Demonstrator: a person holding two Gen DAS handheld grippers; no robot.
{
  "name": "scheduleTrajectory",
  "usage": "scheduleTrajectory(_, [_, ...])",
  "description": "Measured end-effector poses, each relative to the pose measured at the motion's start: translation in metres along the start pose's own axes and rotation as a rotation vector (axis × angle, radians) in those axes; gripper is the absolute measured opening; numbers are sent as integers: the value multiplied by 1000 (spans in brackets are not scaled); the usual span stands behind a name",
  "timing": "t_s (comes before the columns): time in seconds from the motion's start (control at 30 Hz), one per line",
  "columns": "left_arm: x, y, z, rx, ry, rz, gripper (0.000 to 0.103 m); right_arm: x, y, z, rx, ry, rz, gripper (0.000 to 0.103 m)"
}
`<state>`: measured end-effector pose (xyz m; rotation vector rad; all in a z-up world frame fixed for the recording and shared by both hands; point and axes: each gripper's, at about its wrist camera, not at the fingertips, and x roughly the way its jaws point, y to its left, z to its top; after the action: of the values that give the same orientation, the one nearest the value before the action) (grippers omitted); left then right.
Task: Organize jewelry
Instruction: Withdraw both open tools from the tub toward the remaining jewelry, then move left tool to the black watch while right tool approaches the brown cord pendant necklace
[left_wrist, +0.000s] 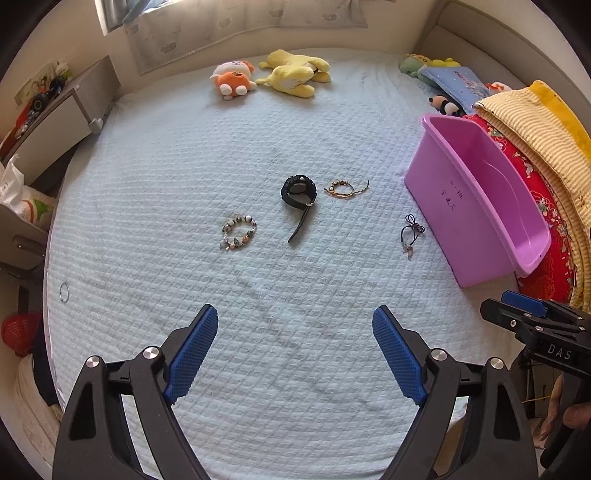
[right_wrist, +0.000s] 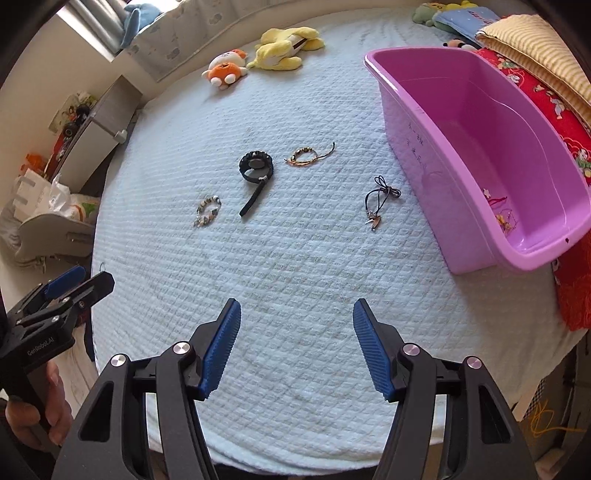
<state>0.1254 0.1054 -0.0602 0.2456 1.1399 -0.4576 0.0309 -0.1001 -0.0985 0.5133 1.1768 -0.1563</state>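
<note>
Ahead of the hand-held gripper, the glossy smooth pink plastic tub sits on a matt quilted pale-blue cloth bedcover.

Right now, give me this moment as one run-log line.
left gripper: open, empty | right gripper: open, empty | black wristwatch, beaded bracelet: on quilted bed cover | pink plastic tub: holds some jewelry

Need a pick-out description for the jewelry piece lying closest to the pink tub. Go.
Start at the pink tub on the right of the pale quilted bed. Just left of its near wall lies a dark cord necklace, apart from the other pieces. Unlike the black watch and two beaded bracelets, it is a thin knotted cord with small pendants.
</note>
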Motion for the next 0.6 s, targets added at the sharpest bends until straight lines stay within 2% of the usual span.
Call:
scheduleTrajectory(0.2, [34,10,13,16,-13,-24,85,21,0,2,66,-46,-16,63])
scheduleTrajectory(0.6, [136,2,28,-11,-141,-32,87,102,-45,10,62,-218,-96,64])
